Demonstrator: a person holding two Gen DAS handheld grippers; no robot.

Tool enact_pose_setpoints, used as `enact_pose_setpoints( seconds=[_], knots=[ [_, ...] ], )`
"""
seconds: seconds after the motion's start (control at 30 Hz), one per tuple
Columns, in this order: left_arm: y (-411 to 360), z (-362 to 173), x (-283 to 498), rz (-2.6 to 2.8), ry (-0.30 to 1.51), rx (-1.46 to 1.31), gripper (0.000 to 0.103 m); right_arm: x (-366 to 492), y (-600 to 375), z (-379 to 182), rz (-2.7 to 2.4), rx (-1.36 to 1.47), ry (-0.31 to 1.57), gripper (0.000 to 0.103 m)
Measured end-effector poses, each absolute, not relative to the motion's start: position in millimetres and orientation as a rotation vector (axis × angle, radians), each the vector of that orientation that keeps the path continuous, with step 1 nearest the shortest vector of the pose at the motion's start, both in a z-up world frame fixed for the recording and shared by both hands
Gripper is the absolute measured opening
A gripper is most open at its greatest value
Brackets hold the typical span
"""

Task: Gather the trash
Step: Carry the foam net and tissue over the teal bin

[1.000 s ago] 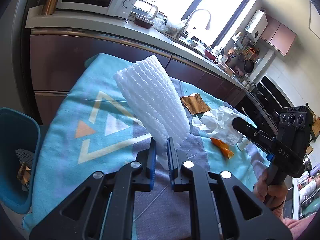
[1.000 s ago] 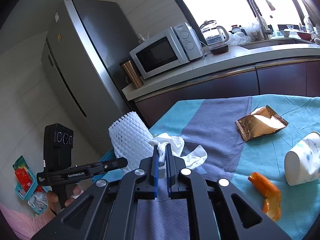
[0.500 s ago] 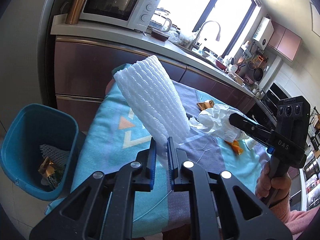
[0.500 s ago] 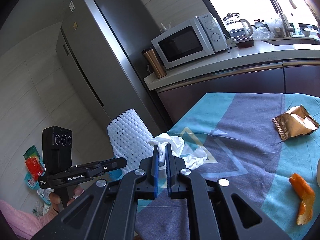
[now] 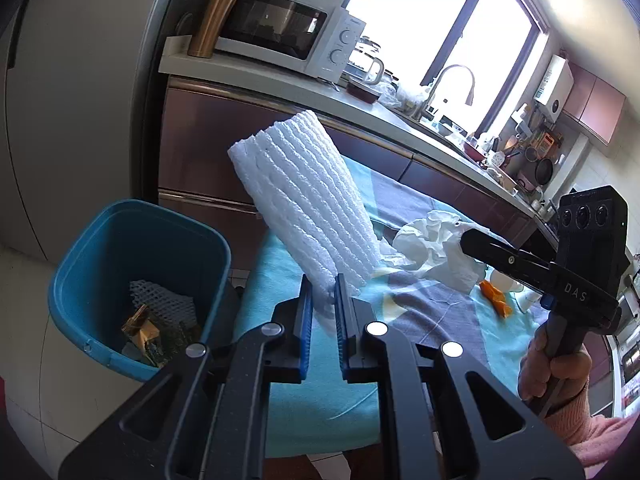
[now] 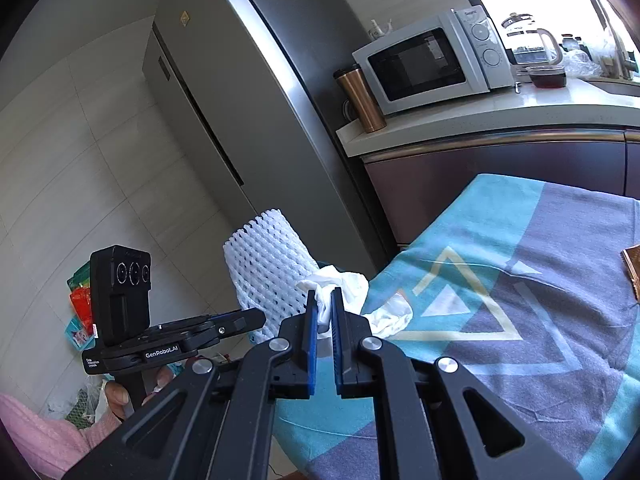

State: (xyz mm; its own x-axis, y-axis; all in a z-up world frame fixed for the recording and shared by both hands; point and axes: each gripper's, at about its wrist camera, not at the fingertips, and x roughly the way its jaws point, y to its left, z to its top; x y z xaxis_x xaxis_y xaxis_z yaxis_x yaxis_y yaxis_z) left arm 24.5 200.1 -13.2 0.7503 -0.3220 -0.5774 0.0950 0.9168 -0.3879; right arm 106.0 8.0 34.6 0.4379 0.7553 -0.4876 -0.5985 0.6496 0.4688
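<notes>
Trash here sits in 2 grips and partly in the bin. Largest of the task's things is the teal plastic bin point(image 5: 120, 280), a rounded-rectangular tub standing on the pale tiled floor off the left edge of the table point(image 5: 320, 400); a white mesh net and some golden wrappers lie at its bottom. The table wears a soft woven cloth point(image 6: 520, 320) in turquoise and grey-purple with a cream triangle outline.

Next in size, the foam net sleeve point(image 5: 308, 204) is white, ribbed and tubular, with a diamond lattice of holes. It stands tilted up and to the left from the left gripper point(image 5: 322, 312), whose blue ridged pads are clamped on its lower end, above the table's left edge and just right of the bin.

The crumpled tissue point(image 6: 348, 292) is thin, white and creased; the right gripper point(image 6: 323, 312) has its jaws nearly together, pinching a fold of it, with the rest drooping over the table's near-left corner.

Smaller still, a curled orange peel point(image 5: 496, 296) lies on the cloth toward the right edge, and a corner of a shiny bronze foil wrapper point(image 6: 634, 276) shows further along the cloth.

Both grippers point gently downward, side by side. The right hand point(image 5: 556, 364) wraps the black handle from below, a pink knitted sleeve point(image 5: 588, 436) at the wrist; the left hand point(image 6: 120, 396) grips its handle likewise.
</notes>
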Motion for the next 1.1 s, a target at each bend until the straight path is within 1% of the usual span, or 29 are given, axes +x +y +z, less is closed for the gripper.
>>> enact_pose_setpoints(
  seconds=[0.4,0.67,1.1],
  knots=[
    [253.4,-21.1,10.9,-0.117,0.68,-0.372,0.011,117.4,66.1,32.4,0.968,0.227,0.76,0.006],
    [275.2,-27.3,9.0,-0.048,0.689,-0.37,0.011,126.1,95.9,27.5,1.023,0.235,0.789,0.006],
    [300.0,-54.7,14.5,0.029,0.746,-0.387,0.011,134.3,134.5,14.5,1.072,0.223,0.845,0.006]
  ],
)
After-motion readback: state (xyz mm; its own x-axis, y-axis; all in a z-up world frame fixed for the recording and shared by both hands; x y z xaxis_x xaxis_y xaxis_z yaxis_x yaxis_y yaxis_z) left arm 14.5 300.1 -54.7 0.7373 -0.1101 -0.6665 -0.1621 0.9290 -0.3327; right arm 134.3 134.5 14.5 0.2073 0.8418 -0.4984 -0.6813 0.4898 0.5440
